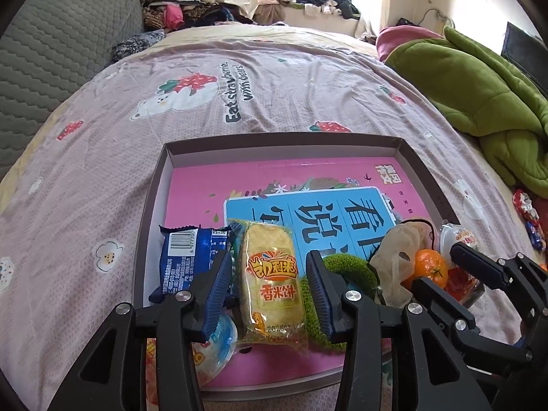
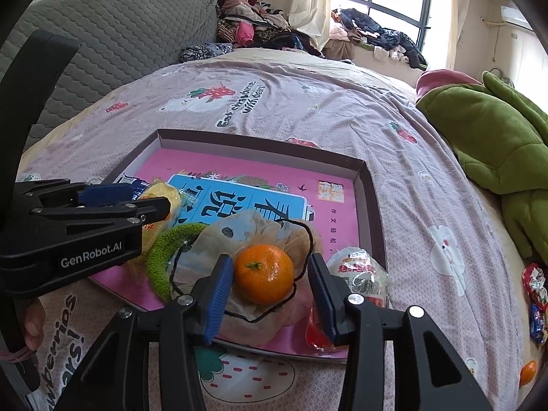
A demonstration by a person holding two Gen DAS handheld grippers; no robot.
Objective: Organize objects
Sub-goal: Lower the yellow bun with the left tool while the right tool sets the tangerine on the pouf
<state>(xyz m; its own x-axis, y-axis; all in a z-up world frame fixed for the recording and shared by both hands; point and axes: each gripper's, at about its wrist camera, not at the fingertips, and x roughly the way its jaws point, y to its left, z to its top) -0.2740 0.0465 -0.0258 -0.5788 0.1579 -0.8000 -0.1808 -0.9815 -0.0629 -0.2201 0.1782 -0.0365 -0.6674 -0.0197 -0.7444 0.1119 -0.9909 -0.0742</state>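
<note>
Snacks and small objects, gathered in the shallow grey cardboard box lid (image 1: pixel 154 185) on the bed. Left wrist view: we see the left gripper (image 1: pixel 270 291) spread open astride the yellow rice-cracker packet (image 1: pixel 270 274), beside a blue wrapper (image 1: pixel 185 260). Right wrist view: the right gripper (image 2: pixel 270 291) stands open around the orange mandarin (image 2: pixel 264 273) on a beige mesh pouch (image 2: pixel 274 229). We judge sorting well advanced; another mandarin (image 2: pixel 527 372) and red sweets (image 2: pixel 536 287) remain outside.
</note>
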